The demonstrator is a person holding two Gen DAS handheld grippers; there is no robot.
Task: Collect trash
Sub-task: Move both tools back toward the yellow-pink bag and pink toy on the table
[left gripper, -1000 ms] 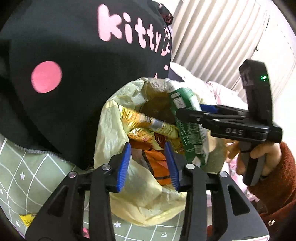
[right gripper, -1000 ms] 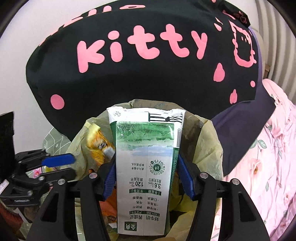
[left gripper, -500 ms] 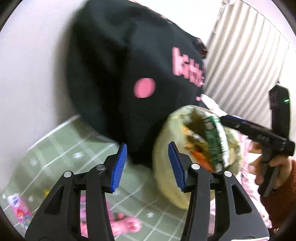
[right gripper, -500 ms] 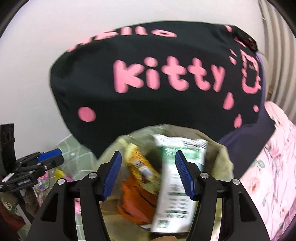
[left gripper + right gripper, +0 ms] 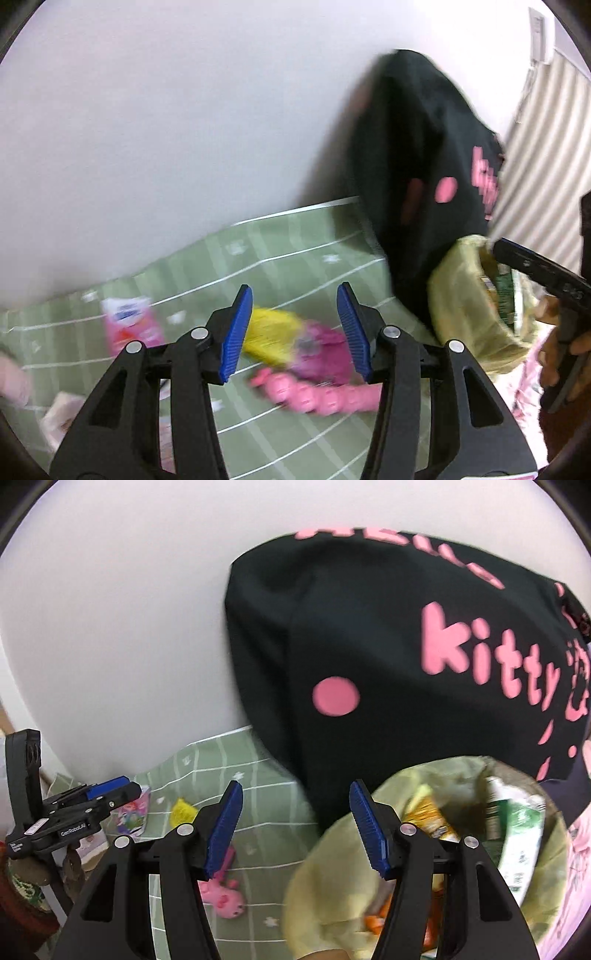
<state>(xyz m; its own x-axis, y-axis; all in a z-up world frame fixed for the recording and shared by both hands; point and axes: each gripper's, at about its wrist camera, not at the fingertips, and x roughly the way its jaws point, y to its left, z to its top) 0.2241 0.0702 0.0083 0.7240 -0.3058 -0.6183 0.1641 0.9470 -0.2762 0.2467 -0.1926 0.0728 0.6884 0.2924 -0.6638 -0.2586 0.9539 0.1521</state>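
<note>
Left gripper jaws spread wide and empty, right gripper jaws likewise apart

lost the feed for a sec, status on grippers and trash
Left gripper open, empty. Right gripper open, empty. Green milk carton inside yellow plastic trash bag. Yellow wrapper on green blanket, unobstructed.

Empty left tool above wrappers

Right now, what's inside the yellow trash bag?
In the yellow trash bag: a green-and-white milk carton, a yellow-orange snack wrapper and something orange lower down. Anything beneath them is covered.
</note>
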